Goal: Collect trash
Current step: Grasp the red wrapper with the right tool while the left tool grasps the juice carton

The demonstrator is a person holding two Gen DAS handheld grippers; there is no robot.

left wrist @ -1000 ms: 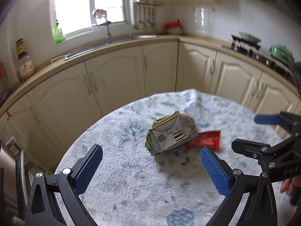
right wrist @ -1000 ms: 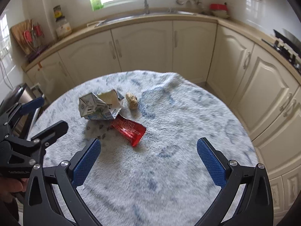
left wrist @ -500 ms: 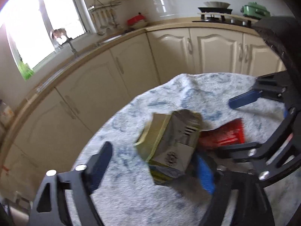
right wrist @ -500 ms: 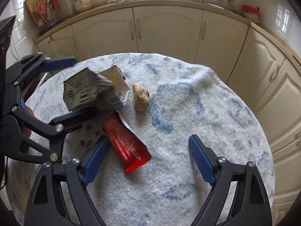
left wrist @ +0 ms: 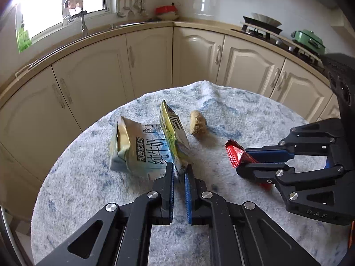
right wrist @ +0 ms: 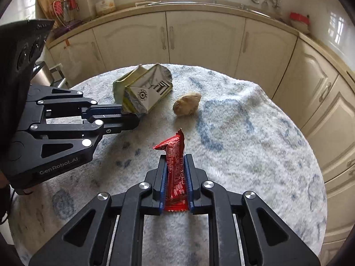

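Note:
A crushed milk carton (left wrist: 142, 148) lies on the round table's blue-and-white towel (left wrist: 93, 188). My left gripper (left wrist: 179, 168) is shut on the carton's near flap, whose edge stands up between the blue pads. From the right wrist view the same carton (right wrist: 144, 90) shows at the tip of the left gripper (right wrist: 131, 116). My right gripper (right wrist: 175, 166) is shut on a red snack wrapper (right wrist: 175, 155), which sticks up past the fingertips. In the left wrist view that wrapper (left wrist: 235, 155) pokes out of the right gripper (left wrist: 241, 161). A brown crumpled lump (right wrist: 187, 106) lies loose behind both.
Cream kitchen cabinets (right wrist: 199, 37) curve around the table's far side, under a counter with a sink and tap (left wrist: 83, 22). A stove with a green pot (left wrist: 308, 41) is at the right. A metal bin (right wrist: 43, 75) stands by the table's left edge.
Both grippers came down and forward and went from wide open to shut: the left onto the milk carton's flap, the right onto the red wrapper. The carton has turned and the wrapper now stands up.

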